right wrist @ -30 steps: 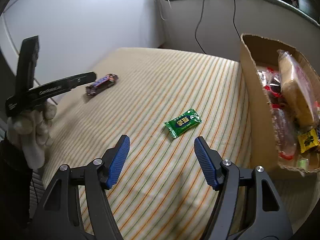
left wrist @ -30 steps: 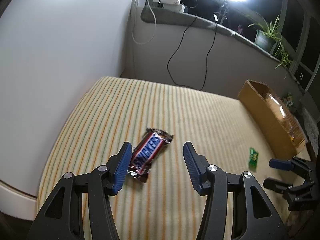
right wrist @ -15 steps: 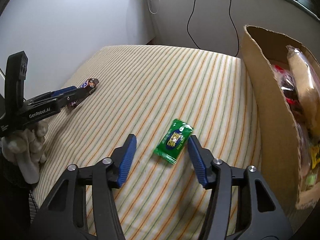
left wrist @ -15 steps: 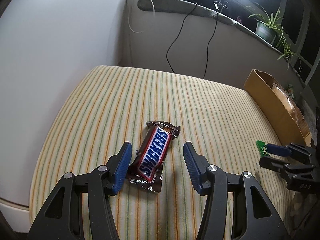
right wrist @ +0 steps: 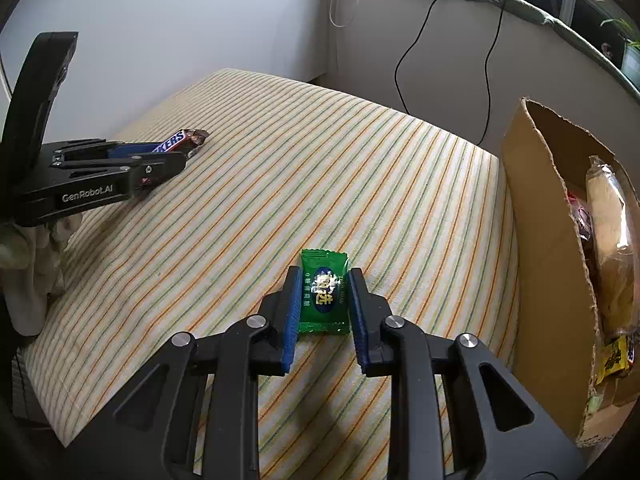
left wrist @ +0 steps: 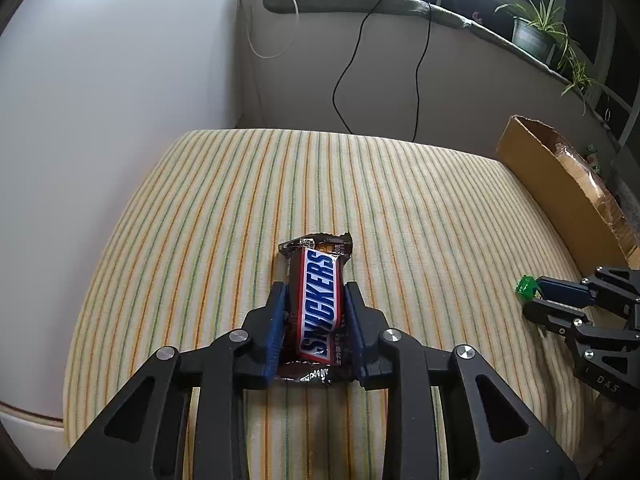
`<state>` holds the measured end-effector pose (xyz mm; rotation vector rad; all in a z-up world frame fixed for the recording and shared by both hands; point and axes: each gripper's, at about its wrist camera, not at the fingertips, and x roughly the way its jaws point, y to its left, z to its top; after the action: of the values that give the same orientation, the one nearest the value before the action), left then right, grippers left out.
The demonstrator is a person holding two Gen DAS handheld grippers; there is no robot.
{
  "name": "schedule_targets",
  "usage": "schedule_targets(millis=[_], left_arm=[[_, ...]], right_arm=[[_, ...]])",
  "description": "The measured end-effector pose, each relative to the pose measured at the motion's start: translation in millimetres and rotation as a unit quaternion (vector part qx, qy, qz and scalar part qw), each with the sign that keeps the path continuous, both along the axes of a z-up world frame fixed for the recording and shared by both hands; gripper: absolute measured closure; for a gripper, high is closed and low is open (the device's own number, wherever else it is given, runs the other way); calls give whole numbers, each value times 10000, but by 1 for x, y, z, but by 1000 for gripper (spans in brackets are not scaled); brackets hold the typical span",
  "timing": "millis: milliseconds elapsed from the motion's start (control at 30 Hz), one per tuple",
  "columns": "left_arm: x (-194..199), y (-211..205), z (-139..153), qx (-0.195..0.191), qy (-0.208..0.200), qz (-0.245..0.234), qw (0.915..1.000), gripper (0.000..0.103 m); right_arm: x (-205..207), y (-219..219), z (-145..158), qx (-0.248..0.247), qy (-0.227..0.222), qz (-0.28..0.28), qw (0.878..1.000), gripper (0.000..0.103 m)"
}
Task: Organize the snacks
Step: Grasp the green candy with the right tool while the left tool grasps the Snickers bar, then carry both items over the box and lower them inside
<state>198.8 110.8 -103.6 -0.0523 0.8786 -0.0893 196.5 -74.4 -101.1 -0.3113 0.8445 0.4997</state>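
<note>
Closing on a Snickers bar (left wrist: pixel 320 304), left claw (left wrist: pixel 316 304); right claw (right wrist: pixel 325 292) closing on a green candy (right wrist: pixel 324 296), box contents (right wrist: pixel 608 240) visible only from right.

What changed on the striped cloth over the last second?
Both tongs came forward and are closing: the left tongs onto the brown Snickers bar, the right tongs onto the small green candy packet. Both snacks turned lengthwise. The cardboard box of snacks stayed put.
</note>
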Motion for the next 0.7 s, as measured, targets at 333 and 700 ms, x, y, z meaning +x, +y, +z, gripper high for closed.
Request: schedule_targets(millis=[333,700], left_arm=[[-12,-1,6,-98,-156,90,9998,77],[-28,-15,28,-168,-389,-56,9991,77]], right_arm=[[-5,-8,5,128,-7,56,9999,83],[-25,-24,27,369,-176,112,9991,84]])
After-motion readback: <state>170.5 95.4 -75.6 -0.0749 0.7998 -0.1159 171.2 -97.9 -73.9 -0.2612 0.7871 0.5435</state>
